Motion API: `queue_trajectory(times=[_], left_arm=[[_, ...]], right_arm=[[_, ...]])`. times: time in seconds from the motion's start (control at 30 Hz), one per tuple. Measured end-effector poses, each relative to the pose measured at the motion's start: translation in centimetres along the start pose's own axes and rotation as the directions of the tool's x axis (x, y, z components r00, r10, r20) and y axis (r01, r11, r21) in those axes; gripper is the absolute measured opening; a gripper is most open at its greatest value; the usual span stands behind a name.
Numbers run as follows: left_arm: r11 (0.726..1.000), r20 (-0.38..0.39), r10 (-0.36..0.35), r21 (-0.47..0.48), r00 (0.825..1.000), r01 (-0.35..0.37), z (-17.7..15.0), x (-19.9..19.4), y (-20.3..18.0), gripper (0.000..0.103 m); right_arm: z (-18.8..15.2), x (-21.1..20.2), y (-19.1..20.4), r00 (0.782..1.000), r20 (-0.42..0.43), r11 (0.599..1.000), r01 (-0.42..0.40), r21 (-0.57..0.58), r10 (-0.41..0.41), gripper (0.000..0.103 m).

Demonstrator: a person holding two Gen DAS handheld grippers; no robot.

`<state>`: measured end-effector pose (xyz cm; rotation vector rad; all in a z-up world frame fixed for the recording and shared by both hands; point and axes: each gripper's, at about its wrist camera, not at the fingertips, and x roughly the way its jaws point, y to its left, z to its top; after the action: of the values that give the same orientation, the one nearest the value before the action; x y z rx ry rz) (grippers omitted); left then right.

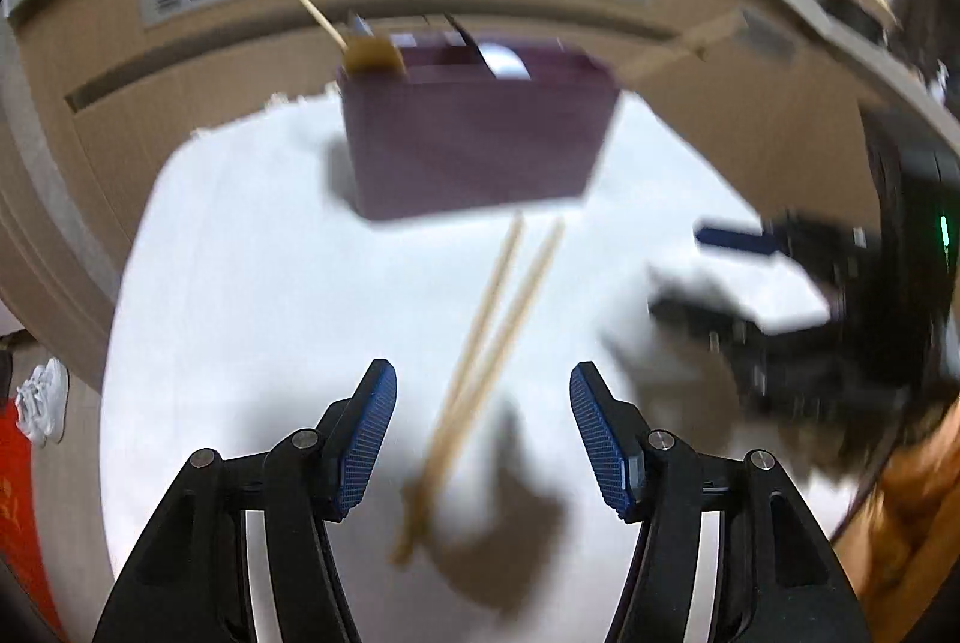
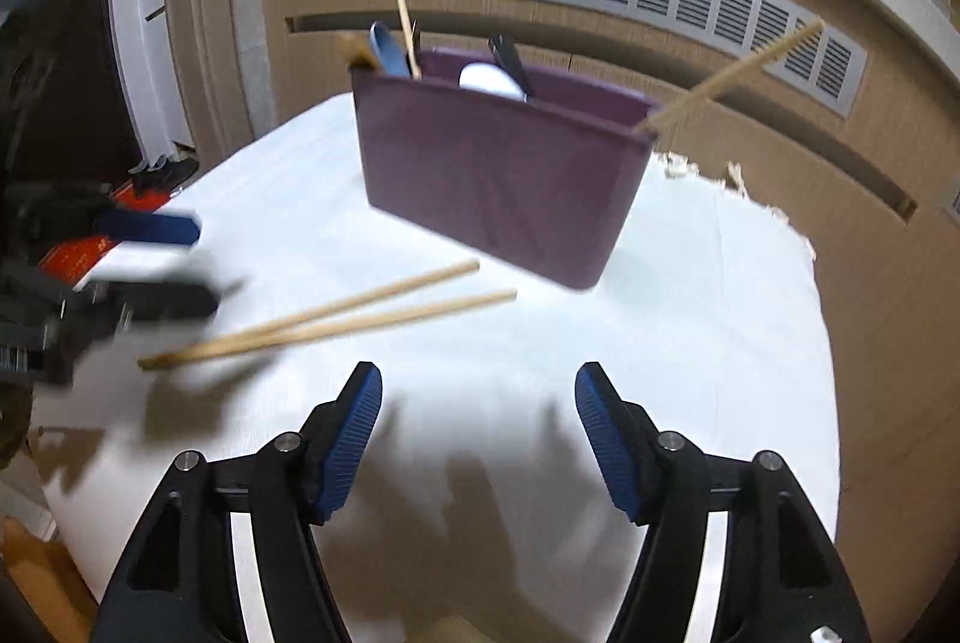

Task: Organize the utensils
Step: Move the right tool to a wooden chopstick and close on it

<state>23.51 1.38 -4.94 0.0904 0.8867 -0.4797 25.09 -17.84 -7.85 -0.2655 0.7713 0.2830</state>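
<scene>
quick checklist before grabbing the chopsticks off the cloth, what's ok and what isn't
1. Pair of chopsticks lies loose on the white cloth, in front of the purple holder: ok.
2. Left hand-held gripper is open and empty, with the chopsticks passing between its fingers in its view: ok.
3. Right hand-held gripper is open and empty: ok.
4. Purple holder stands upright with room inside: ok.
5. Chopsticks parallel: not ok, they converge at the near end.
6. Left pads low enough to close on them: cannot tell, the view is blurred.
</scene>
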Motion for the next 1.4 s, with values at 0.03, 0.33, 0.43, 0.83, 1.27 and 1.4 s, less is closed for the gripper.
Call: queue_trajectory(times=[0.03,0.33,0.43,0.83,1.27,1.4], left_arm=[[1.0,-0.013,0.002,0.008,1.0,-0.002,-0.7,0.0,-0.2,0.059],[0.989,-0.109,0.021,-0.141,0.994,-0.036,-3.9,0.9,2.1,0.051],[0.983,-0.132,-0.055,-0.178,0.99,0.031,-4.4,1.4,1.7,0.051],[0.979,-0.12,-0.183,-0.109,0.976,0.171,-4.4,0.0,-2.2,0.052],[0.984,-0.088,-0.052,-0.174,0.995,0.036,-4.6,-0.2,1.2,0.052],[0.983,-0.094,-0.049,-0.182,0.994,0.031,-4.4,0.0,1.3,0.054]], right_arm=[[-0.2,0.0,0.0,1.0,-0.003,1.0,-0.001,0.001,0.001,0.066],[-1.0,0.2,0.2,0.999,-0.024,0.999,-0.034,0.031,0.035,0.068],[-0.9,0.4,0.0,0.998,-0.037,0.997,-0.057,0.059,0.059,0.068],[2.1,5.6,1.4,0.968,-0.184,0.958,-0.118,0.26,0.169,0.066],[2.1,5.4,3.8,0.973,-0.229,0.999,-0.027,0.045,0.036,0.022],[1.3,4.3,2.6,0.974,-0.225,1.0,0.009,0.009,-0.007,0.01]])
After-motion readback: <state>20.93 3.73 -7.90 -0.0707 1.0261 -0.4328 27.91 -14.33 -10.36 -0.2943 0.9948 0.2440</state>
